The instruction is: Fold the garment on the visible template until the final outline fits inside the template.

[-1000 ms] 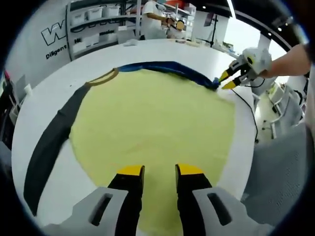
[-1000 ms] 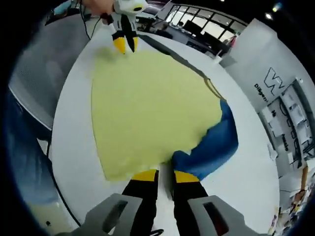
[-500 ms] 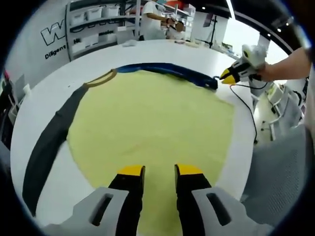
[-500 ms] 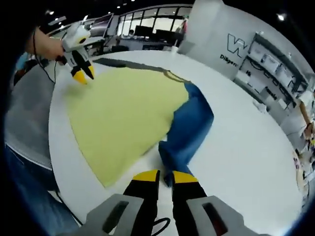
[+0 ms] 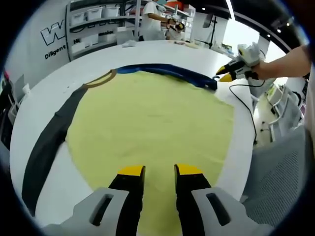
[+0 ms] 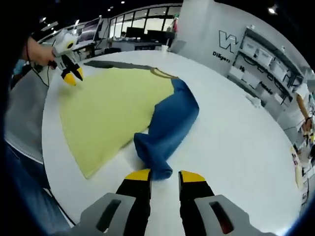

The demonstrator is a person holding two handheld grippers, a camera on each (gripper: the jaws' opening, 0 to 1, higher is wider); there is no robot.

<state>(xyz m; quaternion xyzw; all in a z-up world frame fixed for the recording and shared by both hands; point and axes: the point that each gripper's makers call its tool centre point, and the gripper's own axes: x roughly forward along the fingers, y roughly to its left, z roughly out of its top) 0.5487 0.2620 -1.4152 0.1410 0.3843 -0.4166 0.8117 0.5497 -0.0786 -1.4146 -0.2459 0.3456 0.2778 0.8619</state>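
Observation:
A pale yellow garment point(image 5: 152, 118) lies spread flat on the round white table point(image 5: 59, 73). It has a blue sleeve point(image 5: 167, 70) along its far edge and a dark grey sleeve point(image 5: 47, 147) on the left. My left gripper point(image 5: 159, 172) is open, with its jaws low over the near hem. In the right gripper view the blue sleeve point(image 6: 172, 123) lies bunched beside the yellow body point(image 6: 108, 108). Its cuff end rests just ahead of my open right gripper point(image 6: 165, 176). The right gripper point(image 5: 224, 75) also shows in the left gripper view, held in a hand. The left gripper point(image 6: 73, 75) is seen at the garment's far corner.
A black cable point(image 5: 246, 110) trails over the table edge near the right gripper. Shelves with bins point(image 5: 93, 19) and a person in white point(image 5: 152, 19) stand beyond the table. The person's grey clothing point(image 5: 280, 182) borders the table's right edge.
My right gripper's jaws have spread and let go of the blue sleeve, which now lies on the table just ahead of them. The left gripper has stayed in place.

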